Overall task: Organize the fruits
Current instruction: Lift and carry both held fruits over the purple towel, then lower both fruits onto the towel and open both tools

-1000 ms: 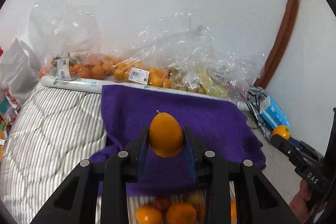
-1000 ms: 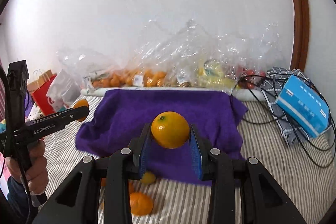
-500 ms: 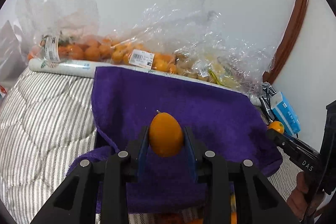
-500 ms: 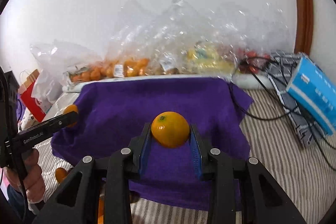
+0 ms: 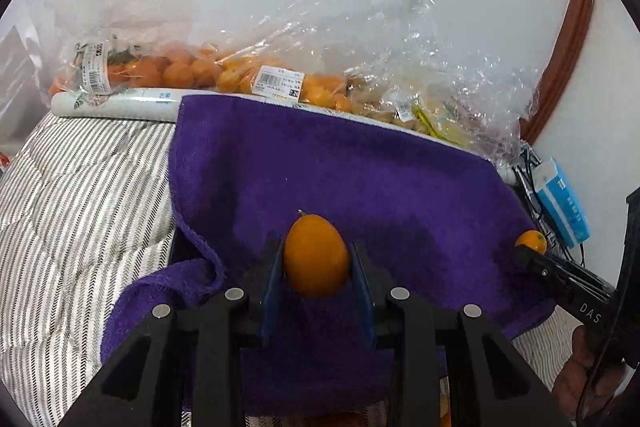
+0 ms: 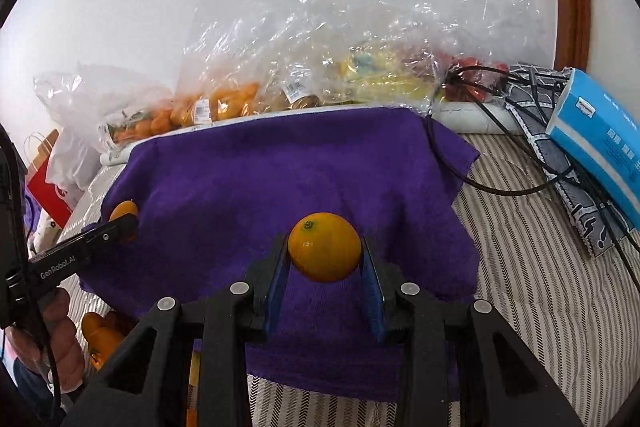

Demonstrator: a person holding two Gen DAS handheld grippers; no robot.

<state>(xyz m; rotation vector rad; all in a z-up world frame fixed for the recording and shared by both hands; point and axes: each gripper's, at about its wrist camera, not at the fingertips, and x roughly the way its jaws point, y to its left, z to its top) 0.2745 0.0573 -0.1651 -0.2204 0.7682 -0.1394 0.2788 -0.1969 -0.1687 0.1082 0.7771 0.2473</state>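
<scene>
My left gripper [image 5: 316, 263] is shut on an oval orange fruit [image 5: 315, 254] and holds it over the near left part of the purple towel [image 5: 340, 167]. My right gripper [image 6: 325, 259] is shut on a round orange [image 6: 324, 251] over the towel's [image 6: 280, 179] near middle. Each gripper shows in the other view, the right one [image 5: 530, 247] at the towel's right edge, the left one [image 6: 122, 223] at its left edge. Loose oranges [image 6: 100, 339] lie on the bed below the towel's near left corner.
Clear plastic bags of oranges [image 5: 192, 71] and other fruit [image 6: 380, 71] line the wall behind the towel. A blue tissue box [image 6: 600, 135], black cables [image 6: 520, 183] and a patterned cloth lie on the striped bedding [image 6: 540, 267] to the right. A red bag [image 6: 52, 183] stands left.
Both grippers have moved forward and lower over the purple towel, each still holding its fruit. The towel now fills more of both views.
</scene>
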